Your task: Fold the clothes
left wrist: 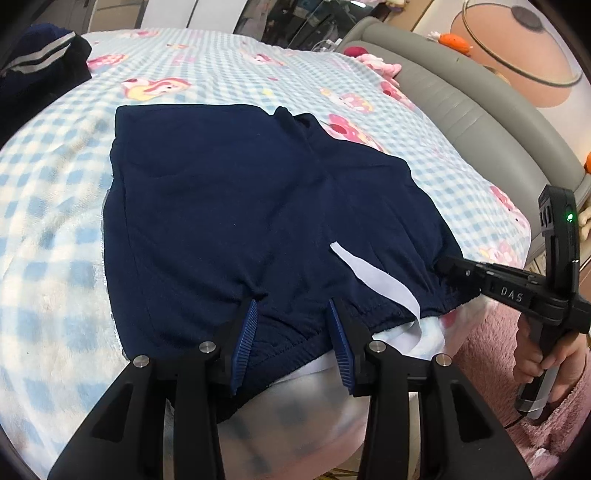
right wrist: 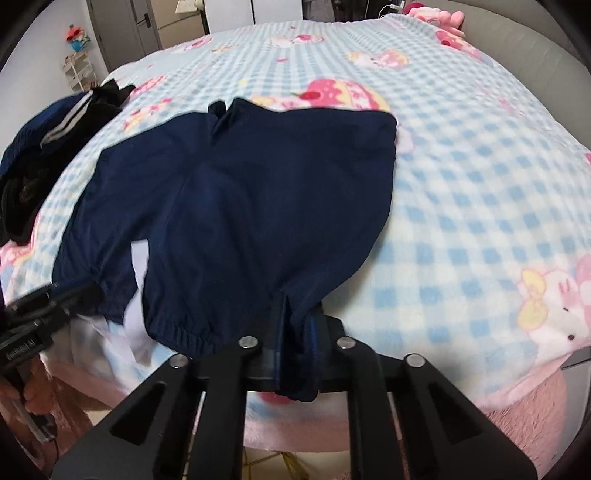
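Observation:
Navy shorts lie spread flat on a blue checked blanket, waistband toward me, with a white drawstring across it. My left gripper is open, its blue-padded fingers resting on the waistband's left part. My right gripper is shut on the waistband's right end; it also shows in the left wrist view. The shorts fill the middle of the right wrist view, and the left gripper shows at their left edge.
A dark pile of other clothes lies at the bed's far left. A grey padded headboard runs along the right side. A pink plush toy lies at the far edge. A pink blanket edge hangs below.

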`<state>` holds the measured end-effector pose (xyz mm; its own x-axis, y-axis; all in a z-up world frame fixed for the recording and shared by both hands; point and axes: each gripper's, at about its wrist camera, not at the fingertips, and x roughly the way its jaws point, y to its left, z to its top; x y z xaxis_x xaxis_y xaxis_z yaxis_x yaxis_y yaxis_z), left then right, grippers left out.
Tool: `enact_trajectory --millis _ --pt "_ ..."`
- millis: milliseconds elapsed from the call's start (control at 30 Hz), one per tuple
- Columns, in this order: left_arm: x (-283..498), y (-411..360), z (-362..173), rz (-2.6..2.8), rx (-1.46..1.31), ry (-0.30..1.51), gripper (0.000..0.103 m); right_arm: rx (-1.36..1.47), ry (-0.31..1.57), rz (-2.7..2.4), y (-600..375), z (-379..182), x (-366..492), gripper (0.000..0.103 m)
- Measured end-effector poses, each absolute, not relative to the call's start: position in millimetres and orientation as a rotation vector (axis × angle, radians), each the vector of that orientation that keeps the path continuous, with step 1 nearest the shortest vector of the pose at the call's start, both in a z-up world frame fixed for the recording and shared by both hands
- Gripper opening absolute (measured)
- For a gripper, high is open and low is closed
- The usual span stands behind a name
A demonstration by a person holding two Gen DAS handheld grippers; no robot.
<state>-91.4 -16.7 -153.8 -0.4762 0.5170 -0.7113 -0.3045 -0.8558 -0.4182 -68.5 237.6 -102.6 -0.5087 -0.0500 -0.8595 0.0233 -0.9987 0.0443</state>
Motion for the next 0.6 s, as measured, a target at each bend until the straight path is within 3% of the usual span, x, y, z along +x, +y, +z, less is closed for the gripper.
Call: enact_trajectory --millis 367,600 --pt "-98 -54 -146 2.317 -1.192 -0.529 0.044 1.336 0.101 -2.564 162 -63 -106 0.006" --pt "-99 -67 -148 2.28 -1.166 -0.619 0.044 1.485 0.048 -2.364 121 -123 -121 0.011"
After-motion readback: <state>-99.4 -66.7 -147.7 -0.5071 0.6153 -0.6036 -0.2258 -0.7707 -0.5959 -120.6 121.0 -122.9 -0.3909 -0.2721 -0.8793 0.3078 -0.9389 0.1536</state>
